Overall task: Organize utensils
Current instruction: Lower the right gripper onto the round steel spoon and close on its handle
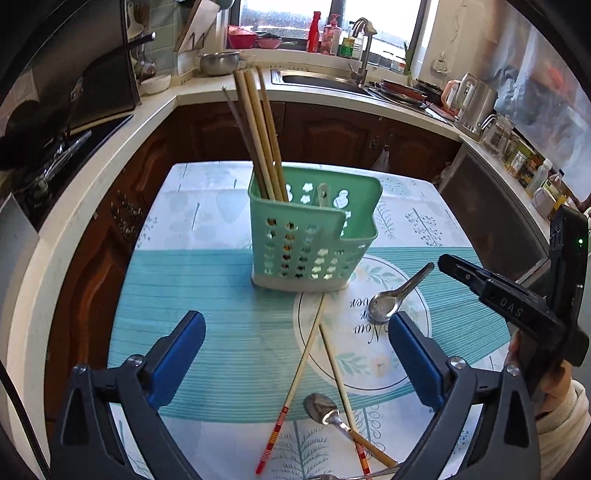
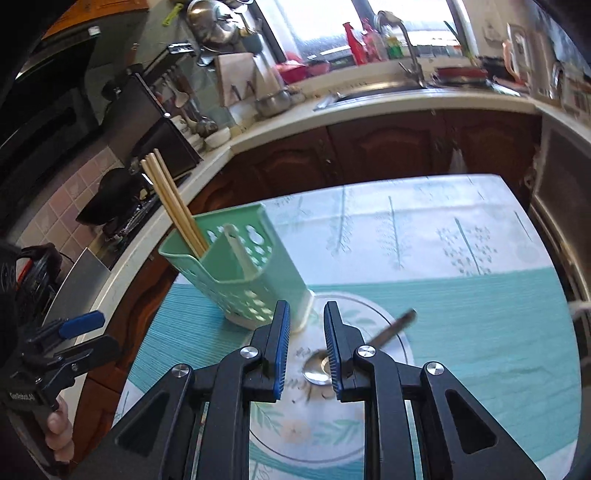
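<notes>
A: Largest items?
B: Table (image 1: 207, 280); upon it, the green caddy (image 1: 314, 236) holding upright chopsticks (image 1: 258, 129).
A: Grippers?
B: Left gripper (image 1: 295, 354): jaws wide apart, empty, above two loose chopsticks (image 1: 306, 354). Right gripper (image 2: 306, 347): jaws slightly parted, empty, over a spoon (image 2: 369, 343).
A: Smallest?
B: A second spoon (image 1: 325, 410), nearest the left camera.

A patterned tablecloth (image 1: 192, 280) in teal and white covers the table. Behind it runs a white counter (image 1: 207, 90) over dark wooden cabinets (image 1: 325, 129). A steel sink (image 1: 314, 79) with a curved tap (image 1: 364, 44) sits under the window, with red bottles (image 1: 314, 31) on the sill. An electric kettle (image 1: 476, 101) stands on the right, a black pan (image 1: 44, 125) on the left.
</notes>
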